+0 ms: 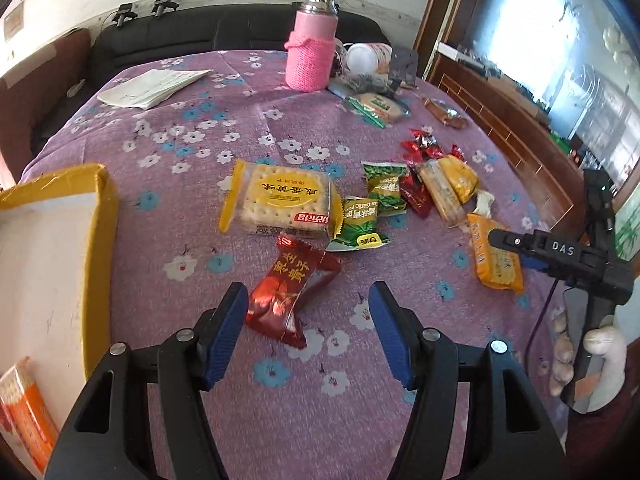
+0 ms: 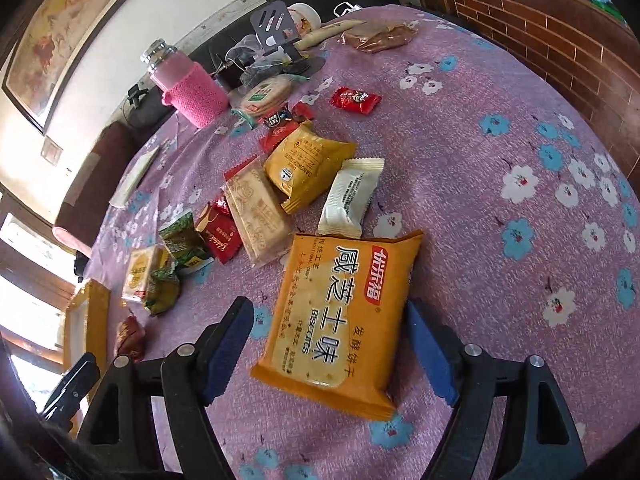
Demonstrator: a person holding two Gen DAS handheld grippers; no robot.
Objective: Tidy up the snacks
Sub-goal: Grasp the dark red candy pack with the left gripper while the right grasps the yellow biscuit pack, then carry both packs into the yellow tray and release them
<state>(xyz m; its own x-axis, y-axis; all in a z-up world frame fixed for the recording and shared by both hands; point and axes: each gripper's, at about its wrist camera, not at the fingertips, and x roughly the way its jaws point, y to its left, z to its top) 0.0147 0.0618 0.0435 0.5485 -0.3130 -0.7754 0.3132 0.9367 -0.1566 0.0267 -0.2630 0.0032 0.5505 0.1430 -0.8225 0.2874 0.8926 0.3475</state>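
Left claw [image 1: 306,332] wide open, empty, straddling red candy [image 1: 290,288] on near bench [image 1: 120,152]: light, crinkly, slippery; pinch across middle. Right claw [image 2: 330,350] wide open, empty, around biscuit pack [image 2: 340,316]: light, brittle; grip long edges gently. Box [image 1: 48,264] near left.

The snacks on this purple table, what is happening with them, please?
A person holds a tool in each hand and is sorting the snacks. The left tool is open around a red candy packet on the flowered cloth; the yellow box sits just to its left. The right tool is open around an orange biscuit packet. Neither packet is gripped yet. Other snacks lie scattered in the middle, near a pink bottle.
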